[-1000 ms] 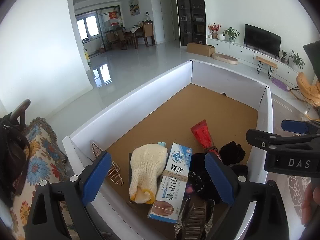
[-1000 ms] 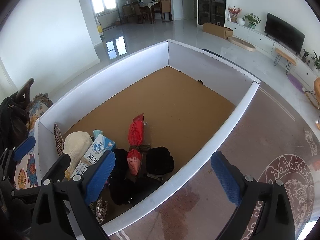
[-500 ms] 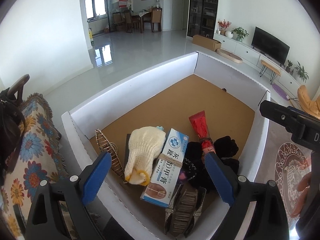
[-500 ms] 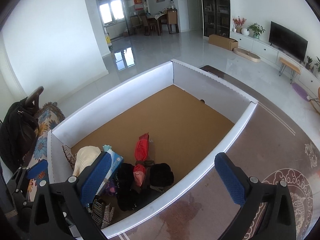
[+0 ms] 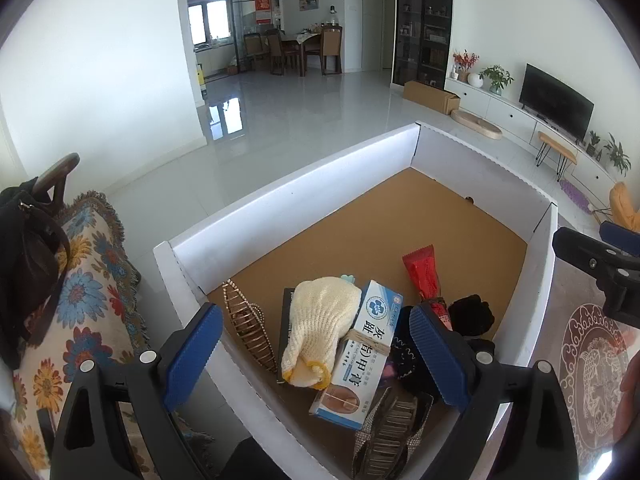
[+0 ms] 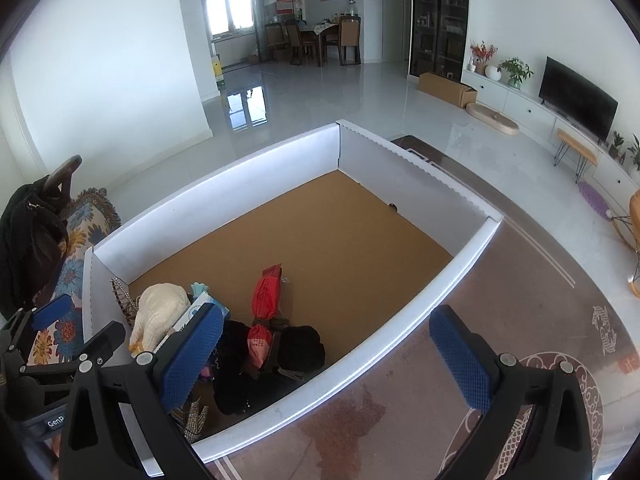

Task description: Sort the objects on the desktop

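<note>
Before you: a white-walled cardboard tray (image 5: 280,196) with a bare brown floor, its contents heaped at the near end. You have there:
- a cream knitted glove (image 5: 316,328) with a yellow cuff, lying partly on a blue-and-white carton (image 5: 360,354) bound with twine;
- a red foil tube (image 5: 424,276);
- a black fabric bundle (image 5: 472,314);
- a gold wire hair clip (image 5: 250,326);
- a rhinestone hair claw (image 5: 390,432).

Your left gripper (image 5: 316,354) hangs above them, blue pads (image 5: 192,354) spread wide, nothing between.
</note>
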Tool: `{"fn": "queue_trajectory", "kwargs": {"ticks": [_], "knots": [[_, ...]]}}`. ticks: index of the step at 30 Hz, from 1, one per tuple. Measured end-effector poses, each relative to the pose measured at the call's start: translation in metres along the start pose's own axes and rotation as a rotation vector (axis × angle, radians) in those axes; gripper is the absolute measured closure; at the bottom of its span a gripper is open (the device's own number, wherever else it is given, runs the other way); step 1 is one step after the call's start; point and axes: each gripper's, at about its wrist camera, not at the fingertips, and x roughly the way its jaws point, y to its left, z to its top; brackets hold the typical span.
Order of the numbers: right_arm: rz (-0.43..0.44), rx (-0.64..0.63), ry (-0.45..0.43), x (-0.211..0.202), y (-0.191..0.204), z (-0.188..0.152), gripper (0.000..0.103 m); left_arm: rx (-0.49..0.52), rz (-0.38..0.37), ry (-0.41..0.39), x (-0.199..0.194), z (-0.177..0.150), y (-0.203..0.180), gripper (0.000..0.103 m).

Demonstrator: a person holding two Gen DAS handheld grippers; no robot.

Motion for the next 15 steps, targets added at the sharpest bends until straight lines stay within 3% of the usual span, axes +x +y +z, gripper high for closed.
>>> {"fn": "queue_trajectory", "kwargs": {"ticks": [4,15], "knots": [[0.011,-0.035,-0.073,-0.013,0.012,0.005,0.000,0.006,0.016,0.001,0.002,0.001,0.003,0.008],[0.012,-0.064,0.004,-0.005,0.022,0.005,0.000,0.010,0.019,-0.019,-0.004,0.000,0.001,0.008]]}}
